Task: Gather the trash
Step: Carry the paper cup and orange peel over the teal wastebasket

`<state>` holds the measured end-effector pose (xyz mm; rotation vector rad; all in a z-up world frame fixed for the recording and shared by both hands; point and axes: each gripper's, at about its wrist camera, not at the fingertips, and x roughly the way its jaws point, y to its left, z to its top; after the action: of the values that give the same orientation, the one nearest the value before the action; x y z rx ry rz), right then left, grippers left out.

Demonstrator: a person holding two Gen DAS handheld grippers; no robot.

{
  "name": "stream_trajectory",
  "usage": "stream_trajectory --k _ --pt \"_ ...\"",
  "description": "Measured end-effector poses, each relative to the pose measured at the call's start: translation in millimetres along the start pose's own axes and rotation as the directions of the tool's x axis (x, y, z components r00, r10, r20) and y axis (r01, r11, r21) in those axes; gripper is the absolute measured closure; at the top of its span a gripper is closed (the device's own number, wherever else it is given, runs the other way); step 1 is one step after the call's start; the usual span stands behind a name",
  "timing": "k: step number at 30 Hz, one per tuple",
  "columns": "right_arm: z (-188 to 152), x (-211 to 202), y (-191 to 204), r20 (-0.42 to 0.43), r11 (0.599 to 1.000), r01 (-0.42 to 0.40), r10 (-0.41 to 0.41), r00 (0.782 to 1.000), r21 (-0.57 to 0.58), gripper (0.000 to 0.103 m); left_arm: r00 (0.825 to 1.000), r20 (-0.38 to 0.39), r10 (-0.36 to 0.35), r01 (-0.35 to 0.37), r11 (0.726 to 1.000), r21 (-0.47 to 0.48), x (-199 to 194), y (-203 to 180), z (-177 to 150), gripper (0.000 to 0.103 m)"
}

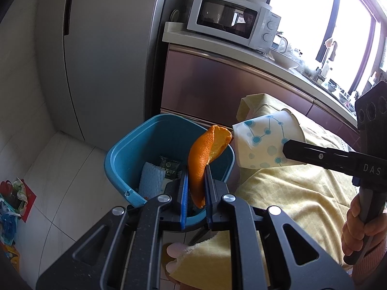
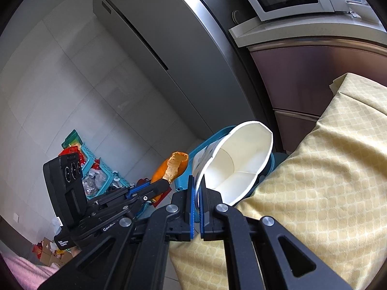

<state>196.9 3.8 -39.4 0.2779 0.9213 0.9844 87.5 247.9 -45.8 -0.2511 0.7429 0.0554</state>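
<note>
My left gripper (image 1: 197, 169) is shut on an orange peel (image 1: 205, 154), held over the near rim of a blue bin (image 1: 125, 154) on the floor. In the bin lie a pale blue foam sleeve (image 1: 151, 178) and a dark wrapper (image 1: 170, 165). My right gripper (image 2: 198, 181) is shut on the rim of a white paper cup (image 2: 241, 154) with blue dots, tipped on its side over the bin's right edge. In the left wrist view the cup (image 1: 263, 140) sits right of the peel, with the right gripper (image 1: 286, 148) pinching it. In the right wrist view the peel (image 2: 175, 166) and left gripper (image 2: 167, 184) show at left.
A table with a yellow cloth (image 1: 297, 188) lies right of the bin. Behind stand a grey fridge (image 1: 104, 60) and a counter with a white microwave (image 1: 232, 21). A teal basket of clutter (image 2: 96, 169) sits on the tiled floor at left. A hand (image 1: 360, 227) grips the right handle.
</note>
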Motion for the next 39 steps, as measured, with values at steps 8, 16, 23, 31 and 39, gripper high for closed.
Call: stream_trajectory --k 8,16,23,31,39 --pt "1.9 14.1 -1.7 -0.03 1.0 0.014 -0.014 0.999 0.002 0.101 1.0 -0.016 0.01 -0.011 1.0 -0.017 9.2 5.8 -1.1 0.091" --pt "5.5 25.2 1.6 -0.046 1.0 0.026 -0.026 0.999 -0.006 0.101 1.0 -0.028 0.012 -0.013 1.0 -0.028 17.5 10.0 -2.9 0.091" --pt "10.3 33.5 3.6 -0.058 0.999 0.042 -0.043 0.997 -0.015 0.101 0.999 -0.042 0.01 -0.012 0.999 -0.044 23.2 13.1 -5.1 0.091" --pt "11.4 44.9 6.5 -0.076 0.998 0.064 -0.066 0.995 -0.027 0.101 0.998 -0.065 0.01 -0.014 0.998 -0.063 34.2 18.4 -6.3 0.091" --pt "11.1 59.5 10.7 -0.106 0.995 0.091 -0.095 0.99 -0.037 0.101 0.996 -0.086 0.008 -0.015 0.997 -0.079 46.5 22.3 -7.5 0.09"
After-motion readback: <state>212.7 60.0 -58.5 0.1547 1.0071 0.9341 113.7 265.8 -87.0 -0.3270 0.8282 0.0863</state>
